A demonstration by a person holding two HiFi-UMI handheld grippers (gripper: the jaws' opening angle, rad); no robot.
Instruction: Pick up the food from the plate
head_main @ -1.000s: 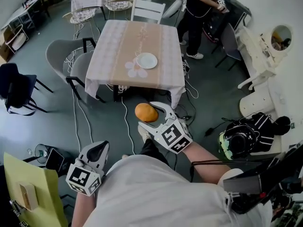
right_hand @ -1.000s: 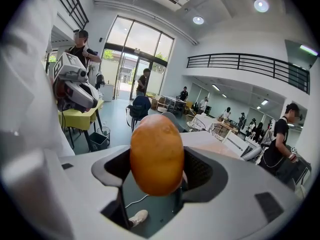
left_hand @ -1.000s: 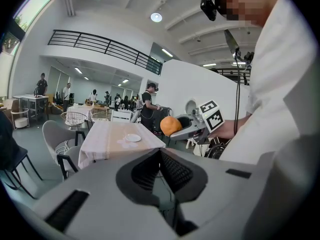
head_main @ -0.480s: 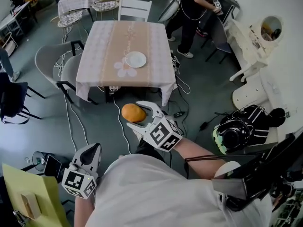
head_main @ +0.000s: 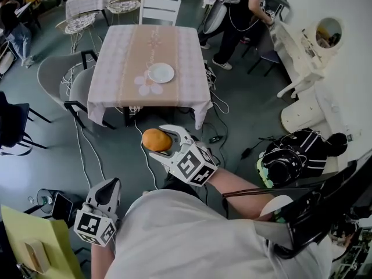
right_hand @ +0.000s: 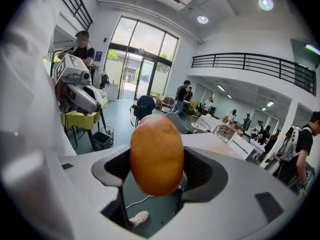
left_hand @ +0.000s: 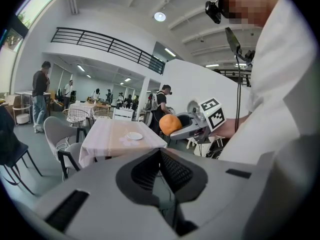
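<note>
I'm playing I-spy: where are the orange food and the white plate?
Round orange food (right_hand: 157, 154): right gripper view, on its middle.
Round white plate (head_main: 161, 72): head view, on its bare centre.

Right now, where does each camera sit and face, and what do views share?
Head view: on the person's head, facing steeply down at floor and table; shows torso, left gripper, right gripper.
Left gripper view: on the left gripper, facing along its shut fingers toward the table; shows the torso.
Right gripper view: on the right gripper, facing along fingers shut on the orange food; shows the left gripper.
Shared: all three show the food.
</note>
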